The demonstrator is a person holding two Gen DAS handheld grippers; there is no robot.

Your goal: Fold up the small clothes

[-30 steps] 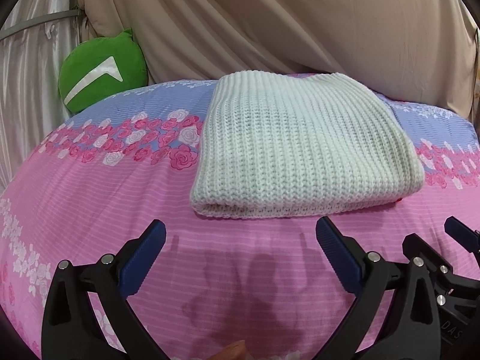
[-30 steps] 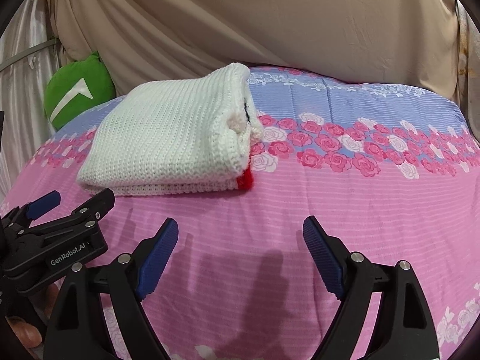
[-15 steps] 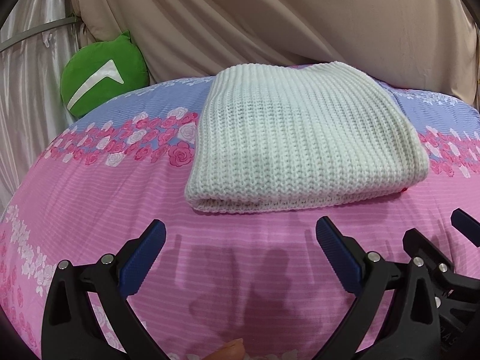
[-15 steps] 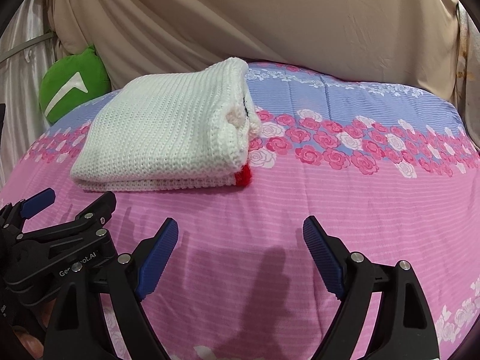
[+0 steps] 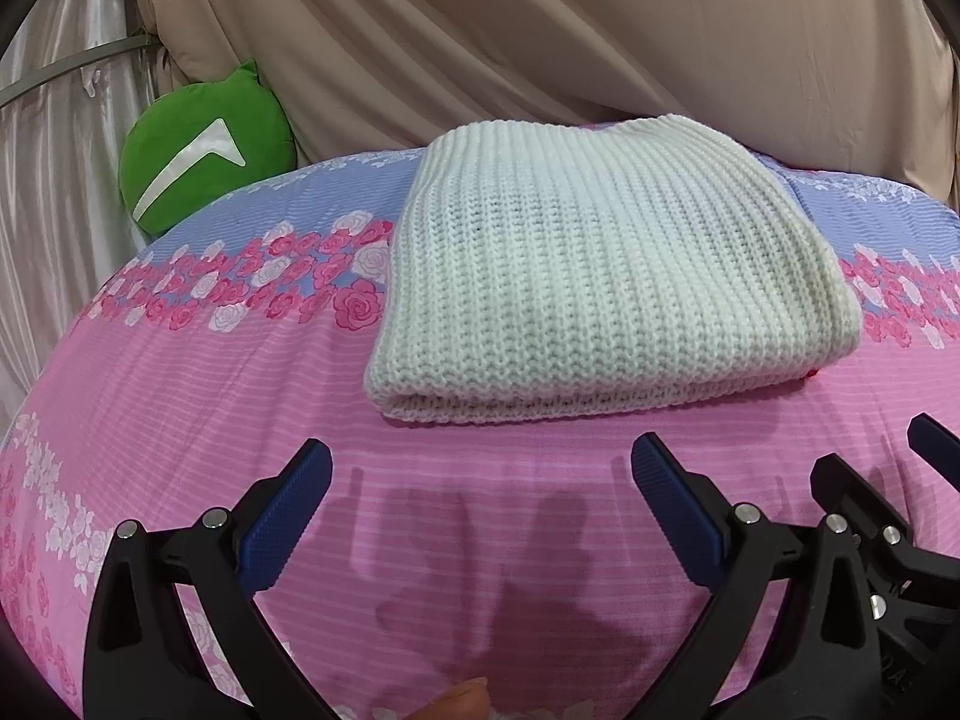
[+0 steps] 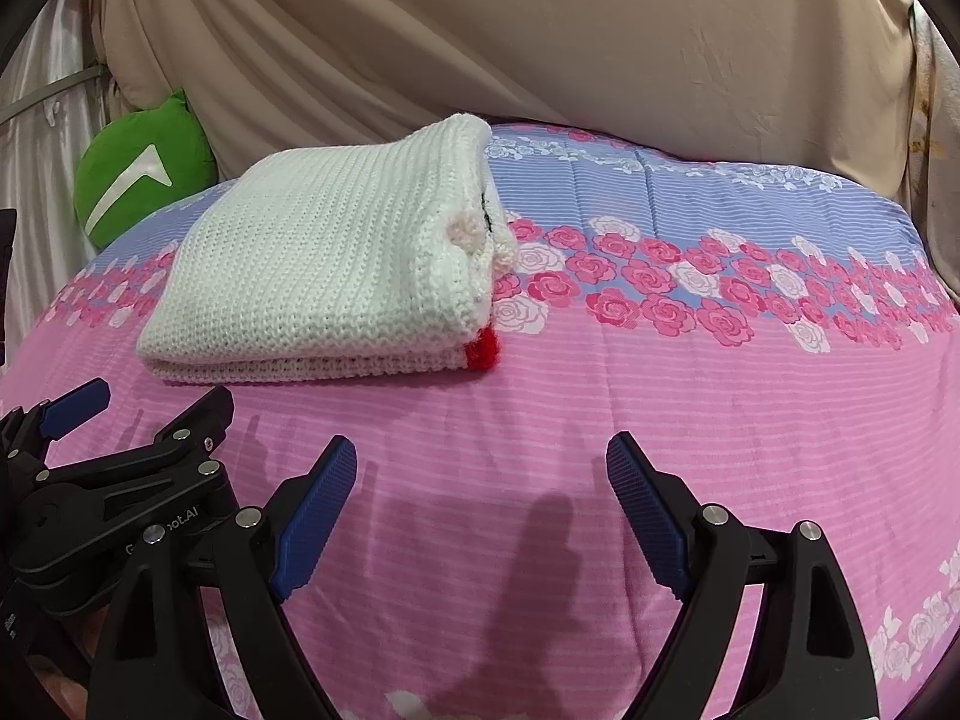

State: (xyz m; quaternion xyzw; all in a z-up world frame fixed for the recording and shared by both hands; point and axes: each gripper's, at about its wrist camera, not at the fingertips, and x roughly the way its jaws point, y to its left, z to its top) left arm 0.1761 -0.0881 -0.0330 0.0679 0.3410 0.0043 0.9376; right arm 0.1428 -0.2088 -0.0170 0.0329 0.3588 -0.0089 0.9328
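Note:
A white knitted garment (image 5: 606,282) lies folded into a thick rectangle on the pink flowered bedspread (image 5: 198,372). In the right wrist view it (image 6: 336,276) lies at the left, with a red bit (image 6: 482,354) at its near right corner. My left gripper (image 5: 480,492) is open and empty, just short of the garment's near edge. My right gripper (image 6: 480,492) is open and empty, to the right of the garment and nearer than it. Each gripper shows at the edge of the other's view.
A green plush cushion (image 5: 204,150) with a white mark leans at the back left. A beige draped cloth (image 5: 540,30) hangs behind the bed. A silvery curtain (image 5: 48,138) hangs at the far left. The bedspread (image 6: 750,372) stretches to the right of the garment.
Both views have drifted slightly: the garment sits a little lower and nearer in the left wrist view and further left in the right wrist view. Both grippers stay open.

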